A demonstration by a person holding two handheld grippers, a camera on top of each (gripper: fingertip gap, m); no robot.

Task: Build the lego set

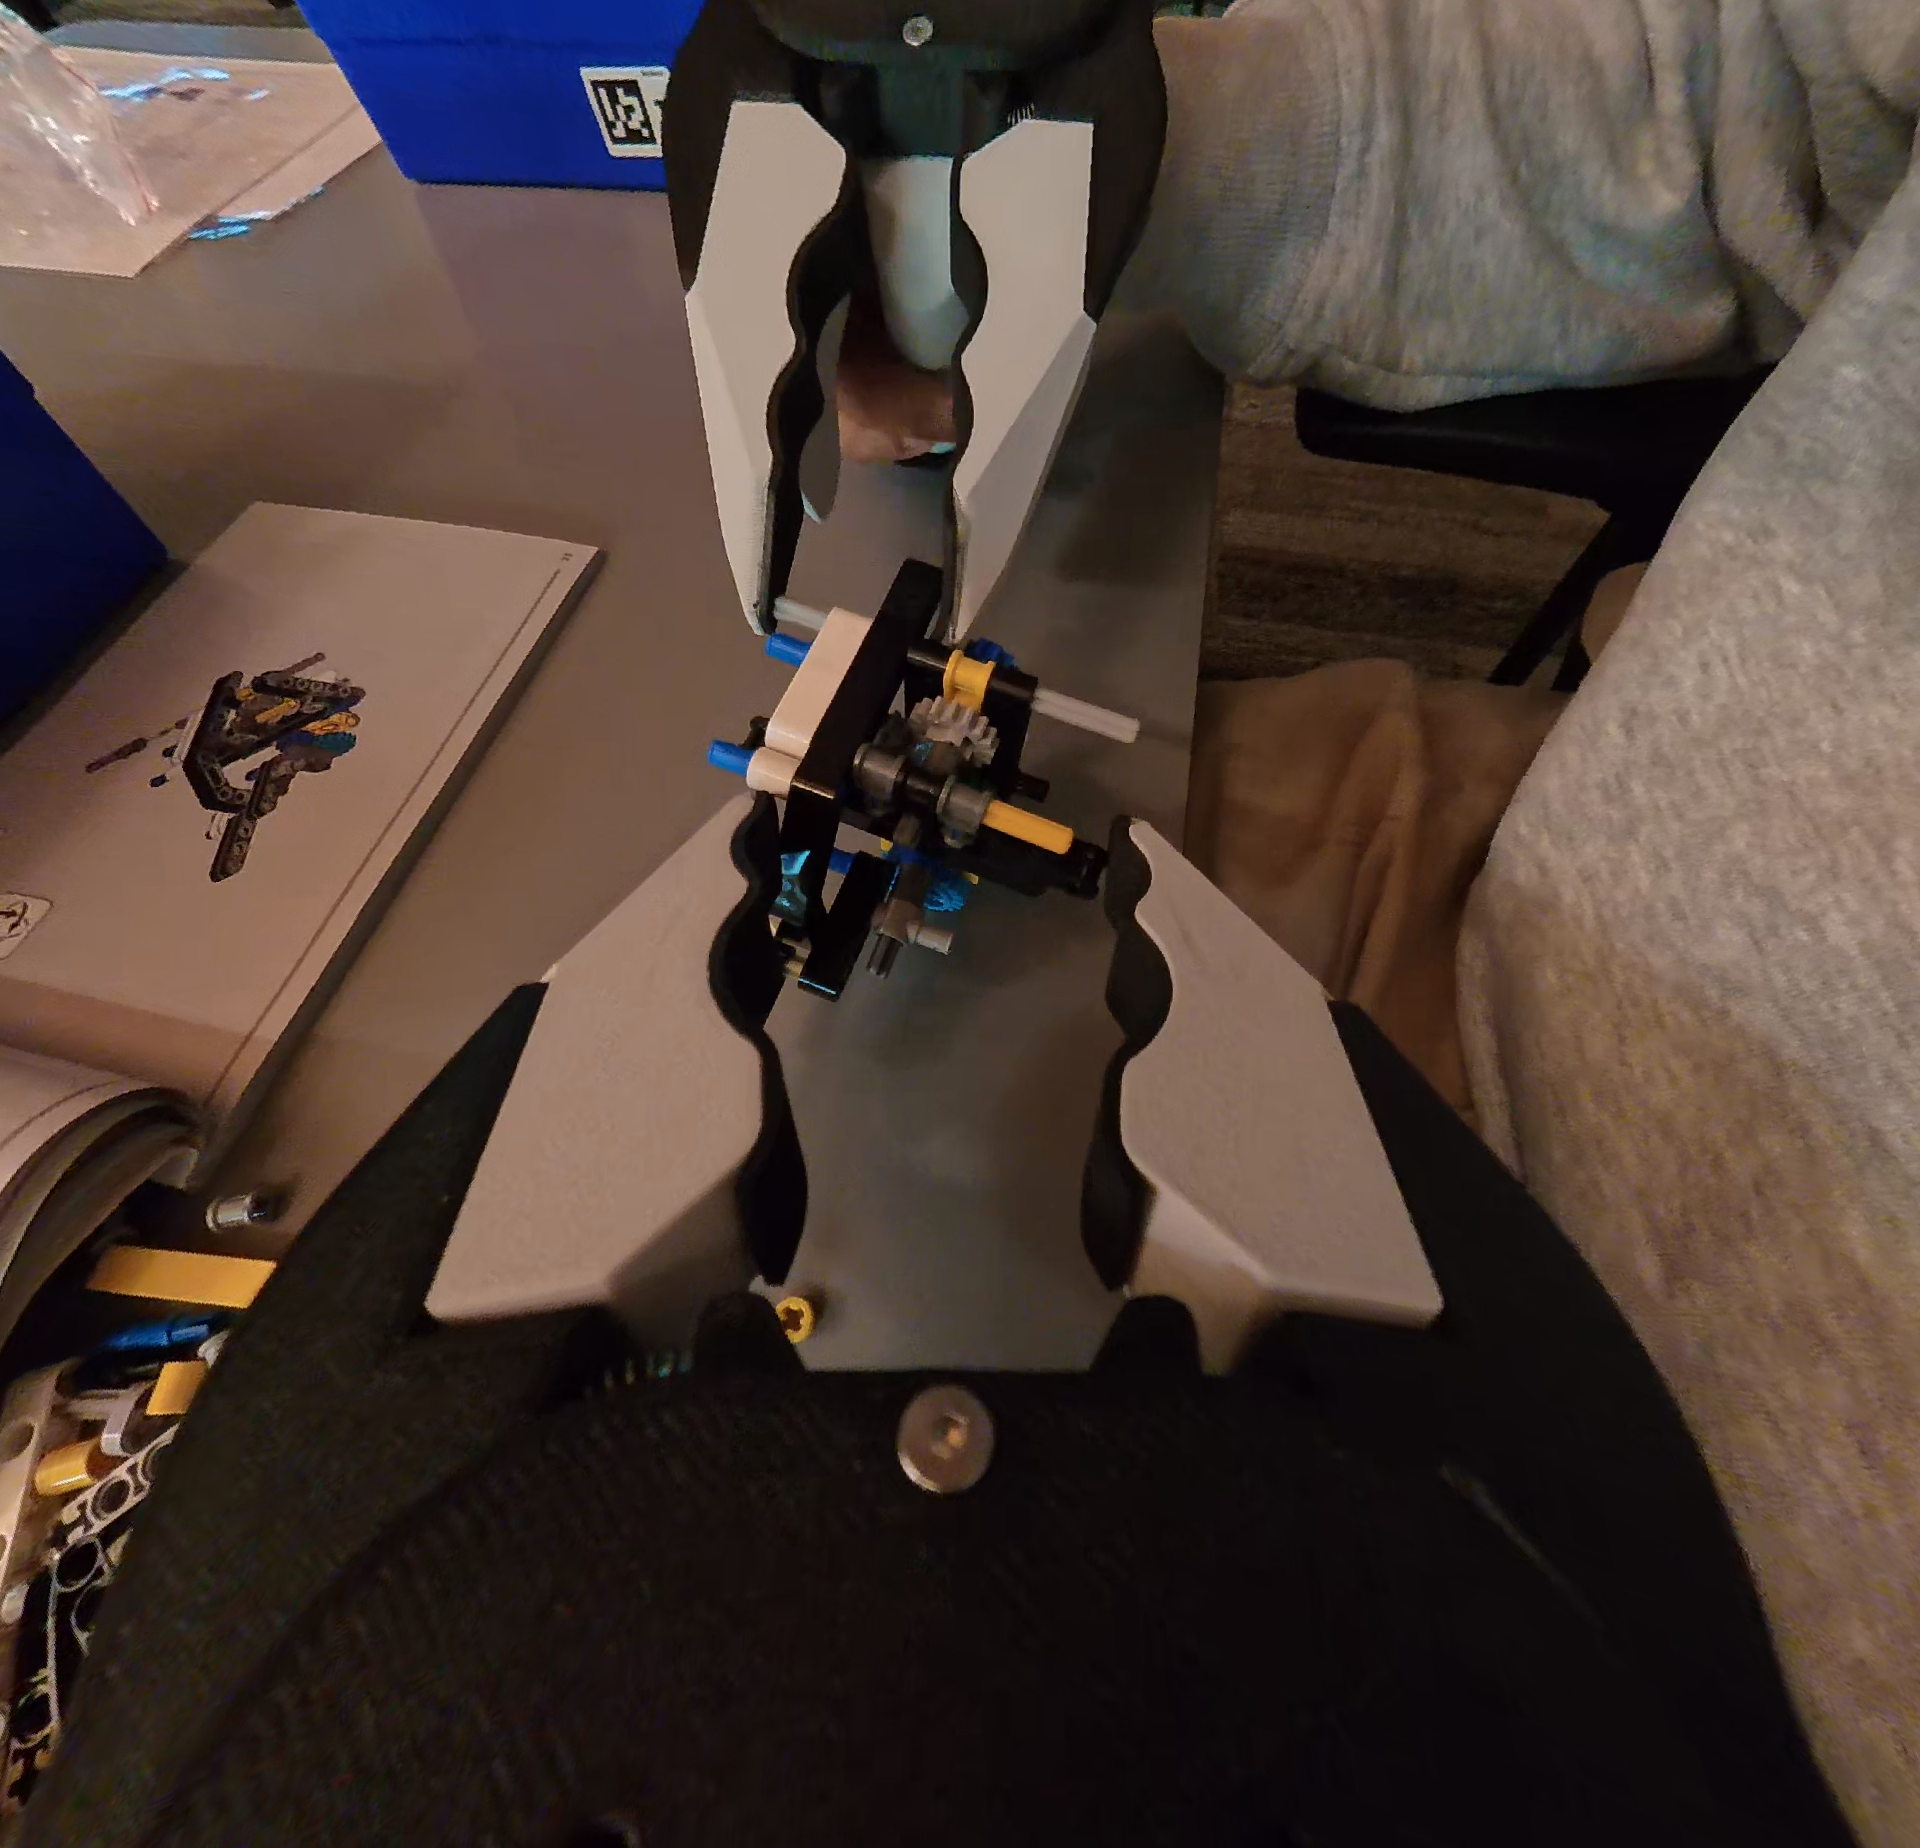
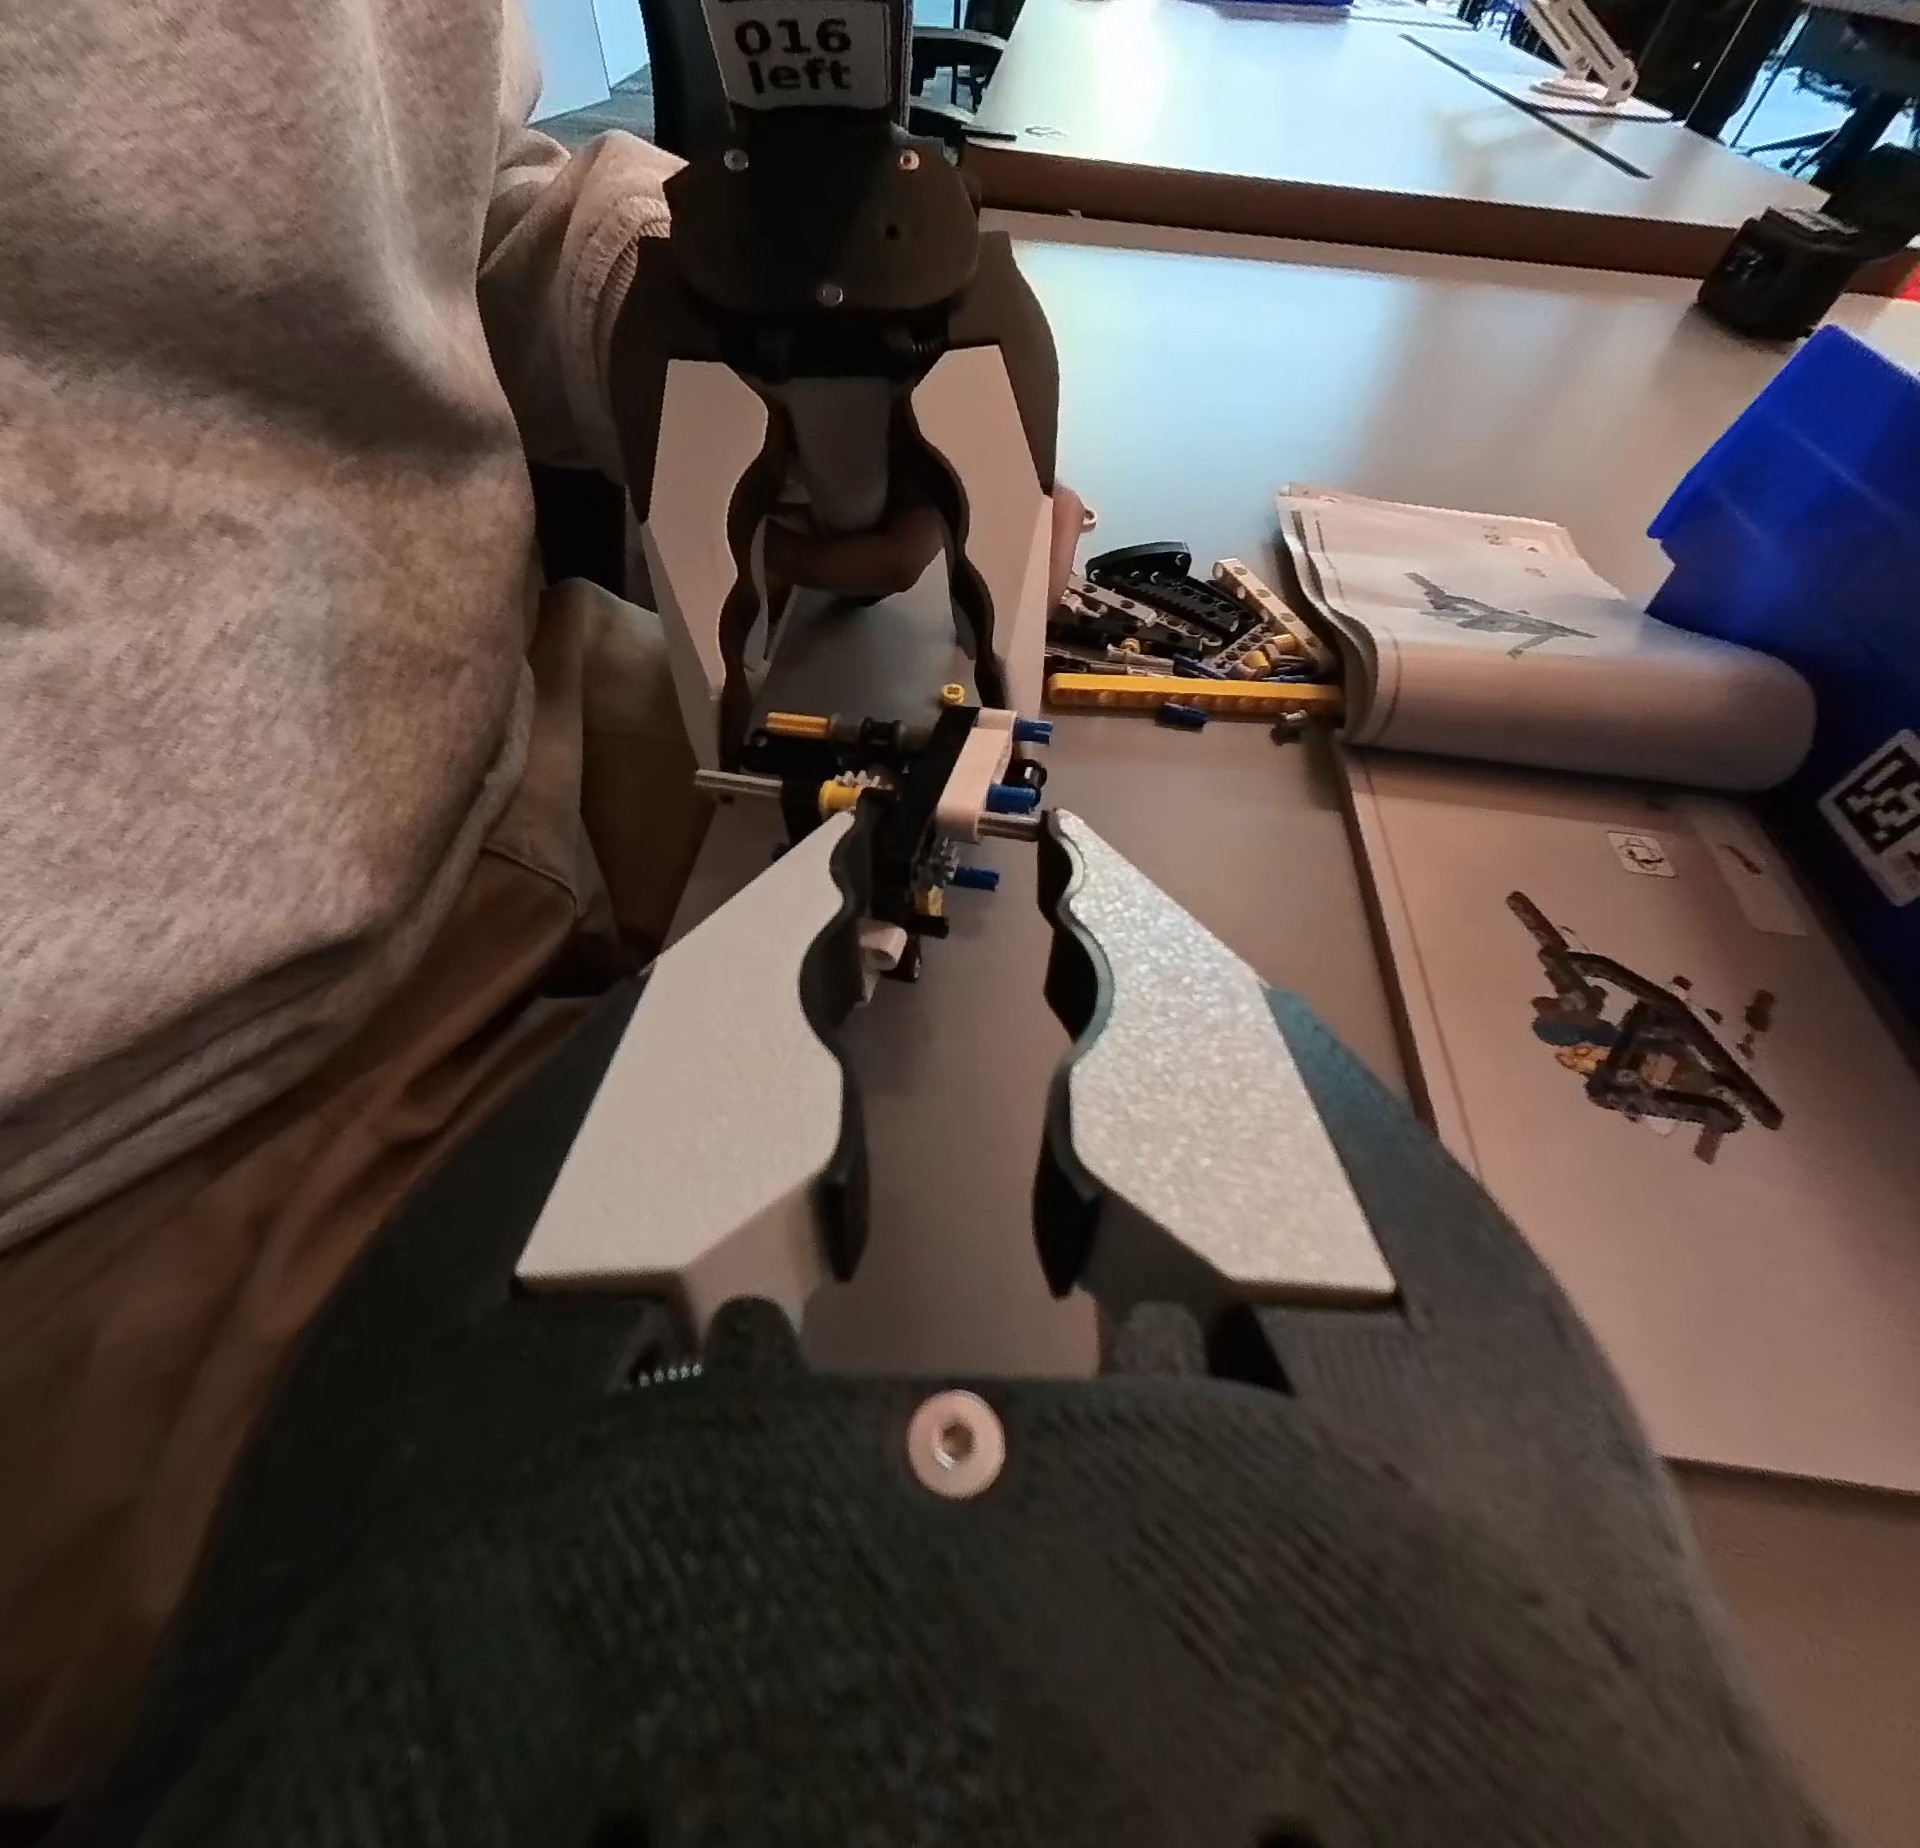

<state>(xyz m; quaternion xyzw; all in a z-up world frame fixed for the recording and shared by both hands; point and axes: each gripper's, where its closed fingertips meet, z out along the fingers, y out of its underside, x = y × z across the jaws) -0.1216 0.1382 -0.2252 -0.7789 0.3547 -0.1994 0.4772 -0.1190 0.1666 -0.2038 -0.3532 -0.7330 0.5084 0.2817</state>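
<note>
A small lego assembly [image 1: 914,759] of black beams, a white block, blue pins, grey gears and yellow and grey axles is held between both grippers above the grey table [image 1: 499,364]. My left gripper [image 1: 935,853] is shut on its lower part, with the fingertips against the black frame and a black pin. My right gripper [image 1: 862,609] comes from the opposite side and is shut on the top, across a black beam and the end of a grey axle. In the right wrist view my right gripper [image 2: 945,832] pinches the assembly [image 2: 914,790], with the left gripper [image 2: 868,728] behind it.
An open instruction booklet [image 1: 291,759] lies left of the assembly. It also shows in the right wrist view [image 2: 1662,1071]. A pile of loose lego parts [image 2: 1174,624] with a long yellow beam [image 2: 1184,695] lies beside it. Blue bins [image 1: 499,53] stand behind. A person's grey sleeve [image 1: 1558,188] is at the table edge. About 4 centimeters separates my left fingertips from my right.
</note>
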